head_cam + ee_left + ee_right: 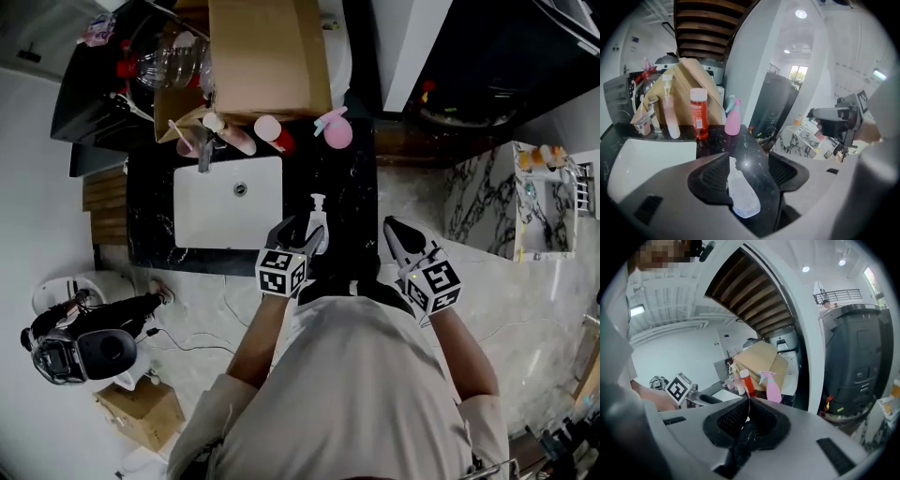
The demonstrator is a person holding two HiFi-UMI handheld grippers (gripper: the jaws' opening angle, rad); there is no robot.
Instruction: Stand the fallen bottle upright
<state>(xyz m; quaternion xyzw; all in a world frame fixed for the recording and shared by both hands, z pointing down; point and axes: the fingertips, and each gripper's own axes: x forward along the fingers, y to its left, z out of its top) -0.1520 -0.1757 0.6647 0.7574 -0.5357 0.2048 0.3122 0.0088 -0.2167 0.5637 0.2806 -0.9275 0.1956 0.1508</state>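
A small clear pump bottle (pixel 317 216) lies on its side on the black countertop (pixel 352 187), just right of the white sink (pixel 228 202). My left gripper (pixel 302 236) hovers right over it. In the left gripper view the bottle (pixel 740 194) lies lengthwise between the wide-spread jaws of the left gripper (pixel 747 168), nearer the left pad; neither pad presses on it. My right gripper (pixel 396 232) hangs to the right of the counter, over the marbled floor, with its jaws together and nothing between them; in its own view the pads of the right gripper (pixel 747 412) meet.
At the counter's back stand a pink spray bottle (pixel 733 117), a red bottle (pixel 699 114) and a pale pump bottle (pixel 670 115), in front of a cardboard box (pixel 267 56). A dish rack (pixel 159 61) sits at the back left. A marble-patterned cabinet (pixel 487 197) stands to the right.
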